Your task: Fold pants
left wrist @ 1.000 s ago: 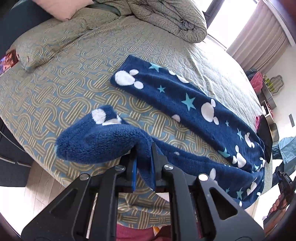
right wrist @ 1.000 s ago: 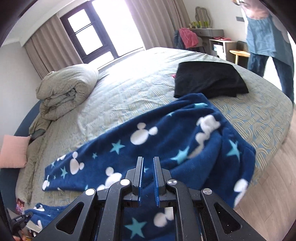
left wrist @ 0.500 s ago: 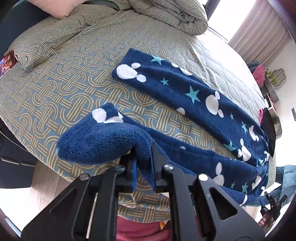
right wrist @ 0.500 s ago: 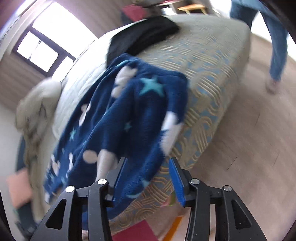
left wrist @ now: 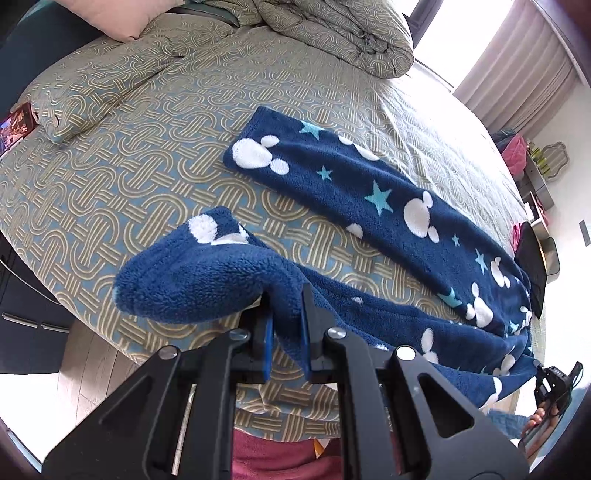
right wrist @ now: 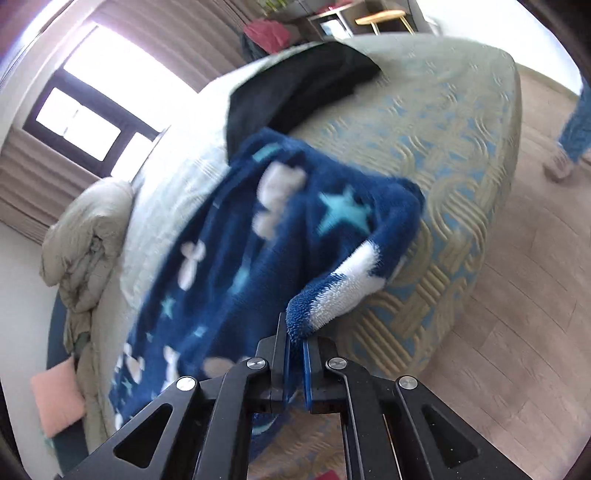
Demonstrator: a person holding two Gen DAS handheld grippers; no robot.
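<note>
The left gripper [left wrist: 286,325] has its fingers pinched on one leg end of the blue fleece pants [left wrist: 388,206], lifted just off the bed [left wrist: 129,147]. The pants stretch rightward along the near edge, where the right gripper [right wrist: 295,360] has its fingers clamped tight on the waist corner.

a round bed [left wrist: 155,155] with a woven-pattern cover carries blue fleece pants [left wrist: 388,199] spread across it, a rolled duvet [left wrist: 343,29] and pink pillow [left wrist: 122,14] at the far side, and a black garment [right wrist: 306,88] beside the pants.
</note>
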